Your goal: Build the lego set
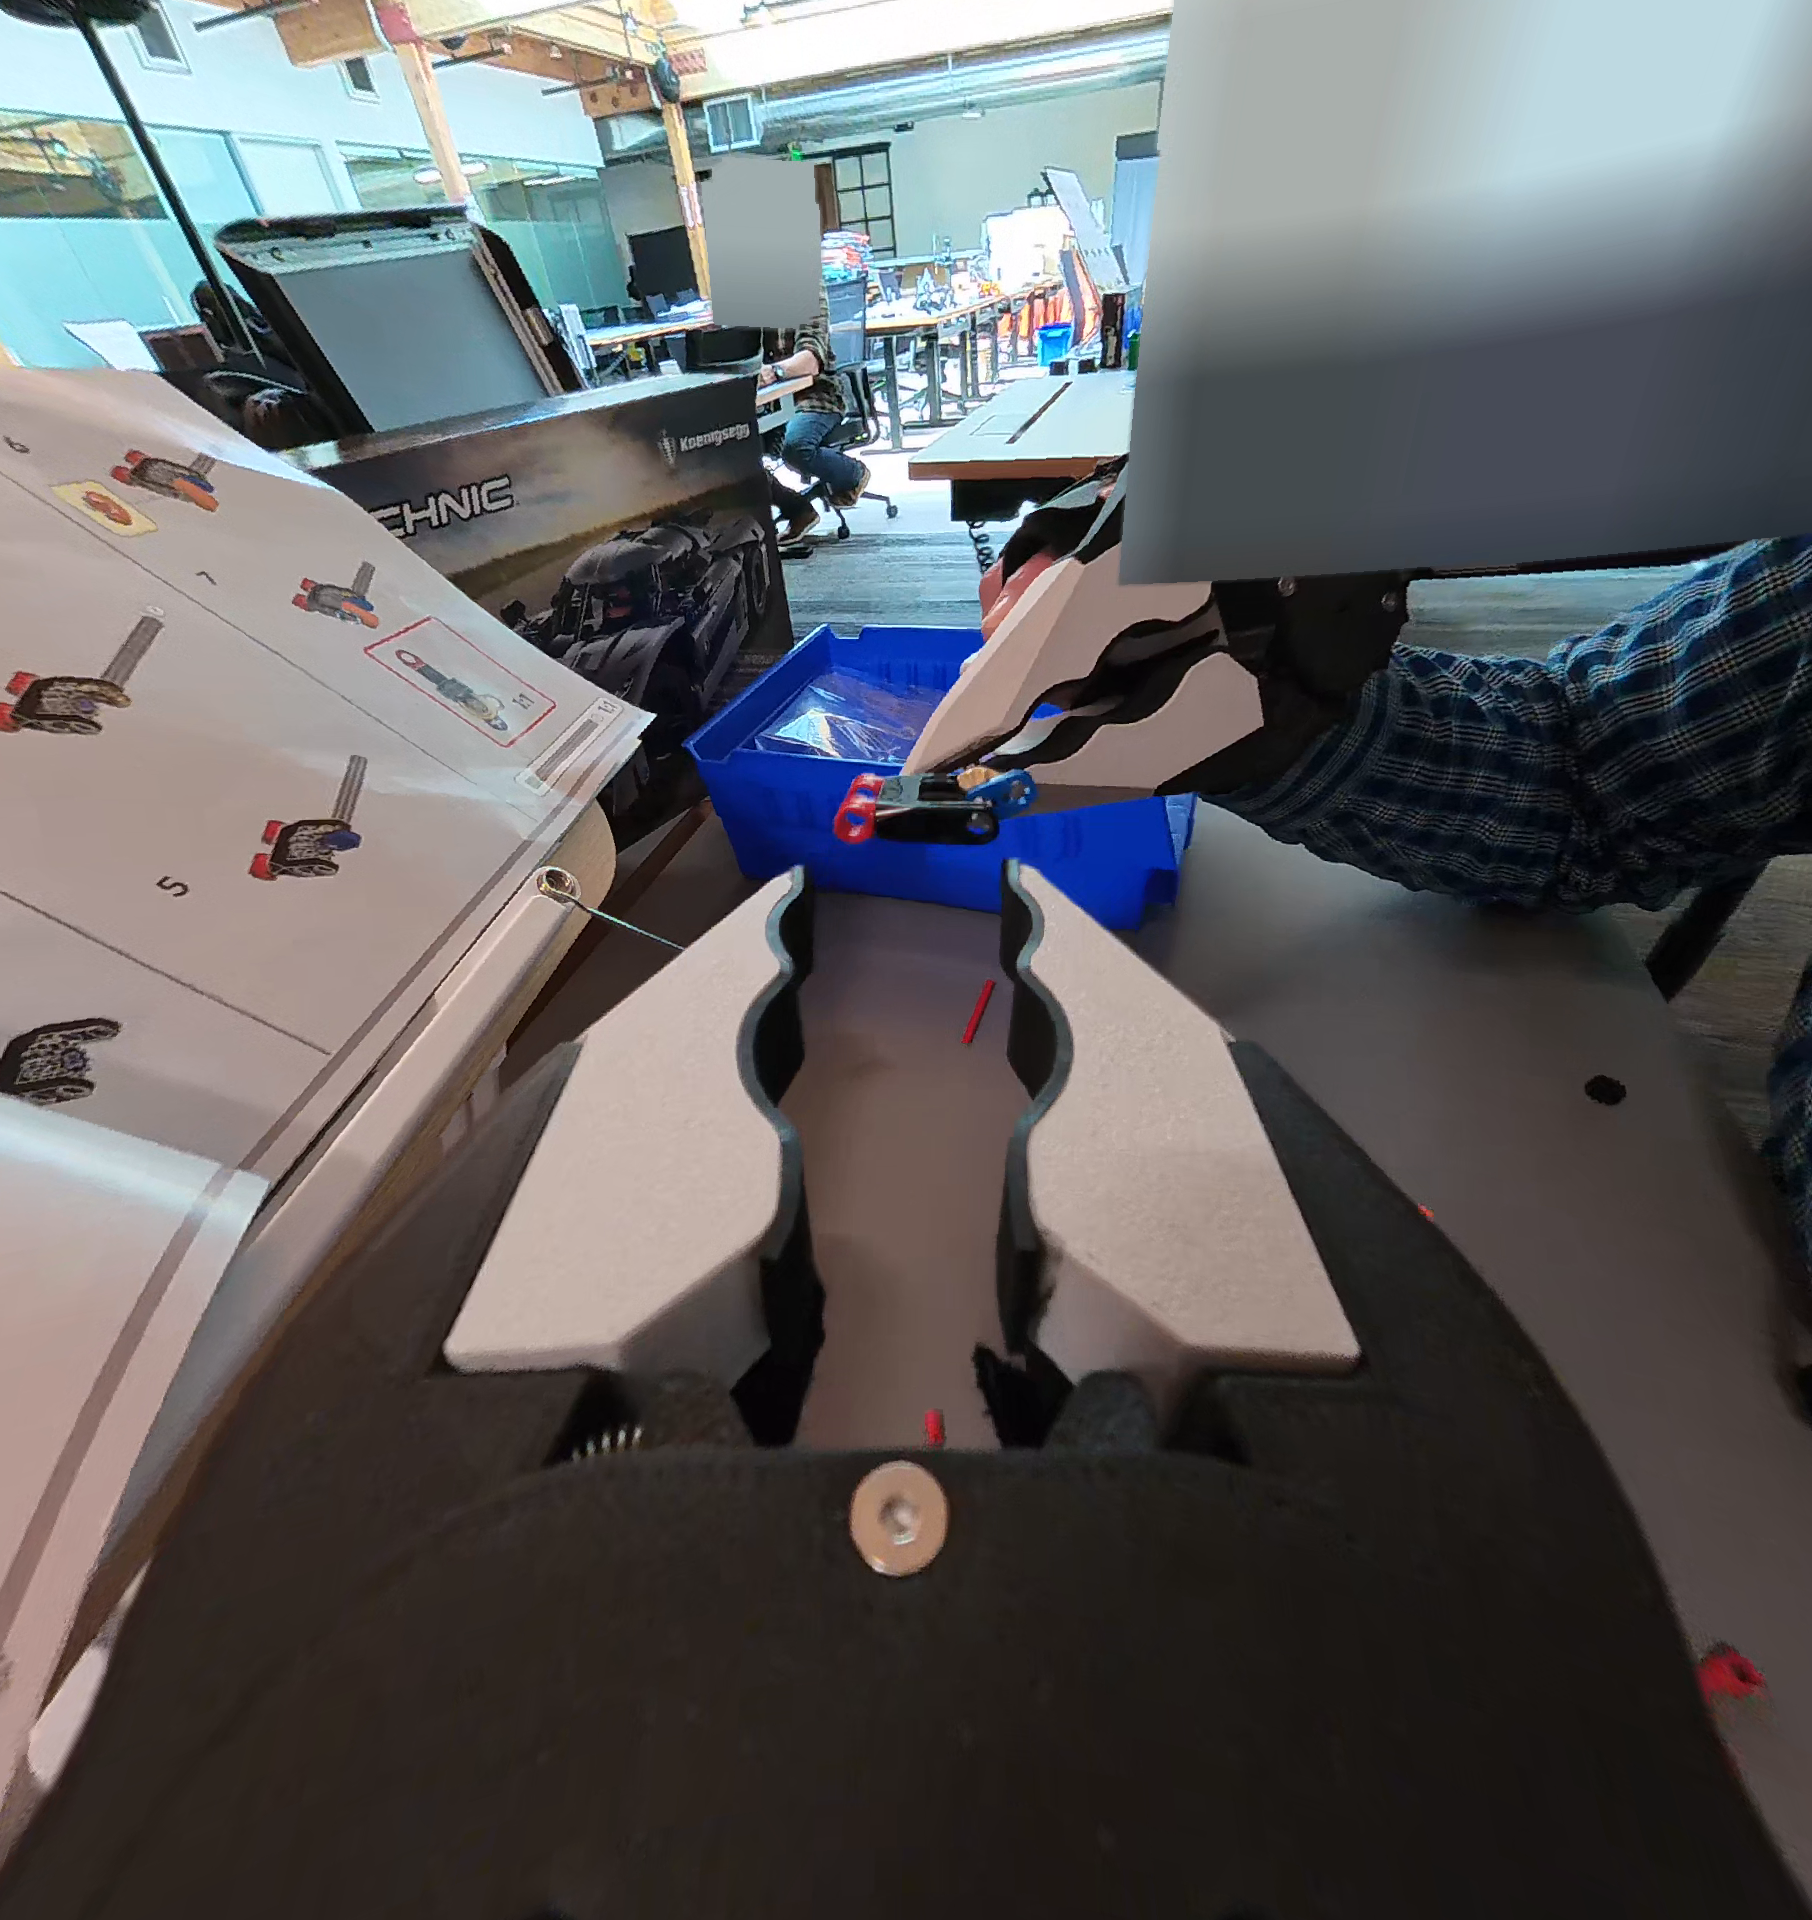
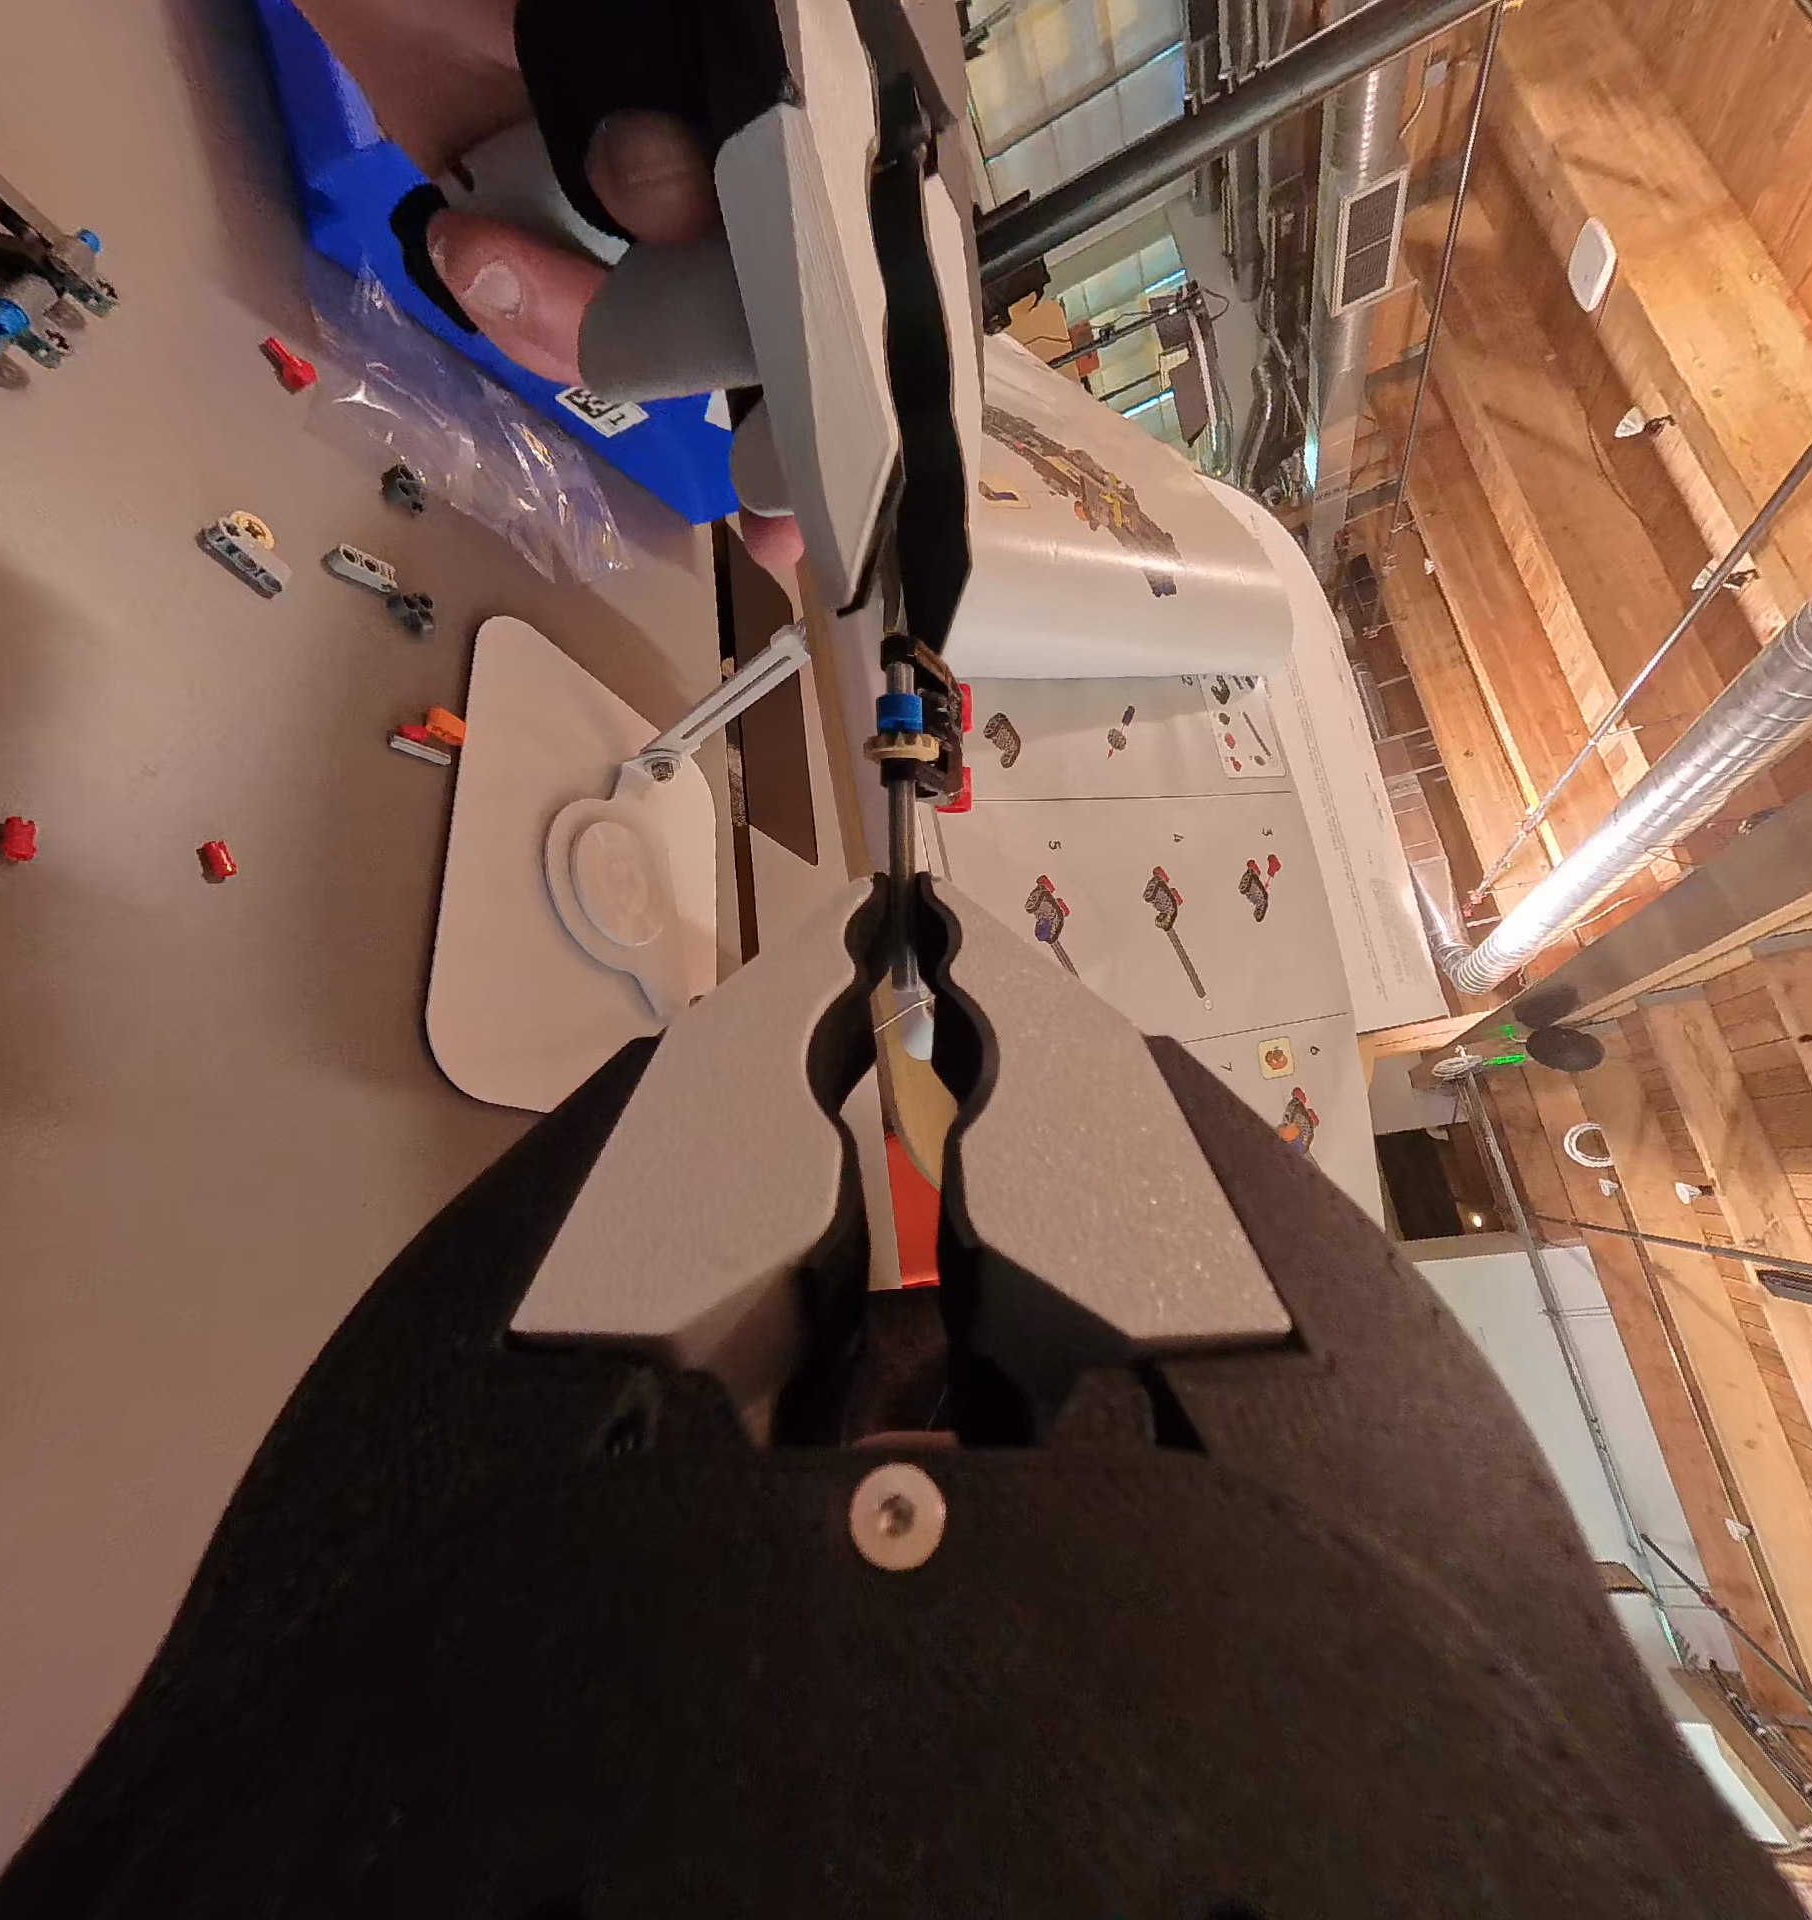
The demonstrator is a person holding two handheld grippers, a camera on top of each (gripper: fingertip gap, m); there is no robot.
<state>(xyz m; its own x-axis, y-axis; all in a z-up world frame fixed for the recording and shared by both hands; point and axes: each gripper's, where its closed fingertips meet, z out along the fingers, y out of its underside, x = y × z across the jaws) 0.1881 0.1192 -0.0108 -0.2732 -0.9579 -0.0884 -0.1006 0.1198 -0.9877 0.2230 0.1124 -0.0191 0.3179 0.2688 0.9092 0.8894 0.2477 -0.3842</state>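
**A:** Left wrist view first. What do we see around the blue bin (image 1: 1068, 862)?

**B:** We see the left gripper (image 1: 904, 878) with its fingers spread wide and nothing between them, their tips just short of the bin's near wall. On the table (image 1: 1401, 1039), on our side of the bin, a thin red axle (image 1: 978, 1010) lies in the gap between the fingers.

**A:** And the lego assembly (image 1: 928, 816)?

**B:** We find it in the air over the bin's near wall. It is a small black piece with red and blue parts, pinched at the tip of a far gripper (image 1: 943, 774) that reaches in from the right on a plaid sleeve (image 1: 1504, 748).

**A:** What lies to the left of the bin?

**B:** We see the open instruction booklet (image 1: 206, 727), and the dark set box (image 1: 569, 520) stands behind it.

**A:** What does the right wrist view give us?

**B:** We see the right gripper (image 2: 907, 888) with its fingers drawn narrow, clamped on a grey axle (image 2: 902, 831) that runs straight up into the assembly. An upper gripper (image 2: 891, 613), held by a gloved hand (image 2: 590, 208), meets the assembly's other end. We cannot tell how firmly it grips.

**A:** Anything else beside the bin?

**B:** We see a clear plastic bag (image 2: 466, 436) lying against it. Red pins (image 2: 216, 860) and grey pieces (image 2: 242, 551) are scattered on the table farther out.
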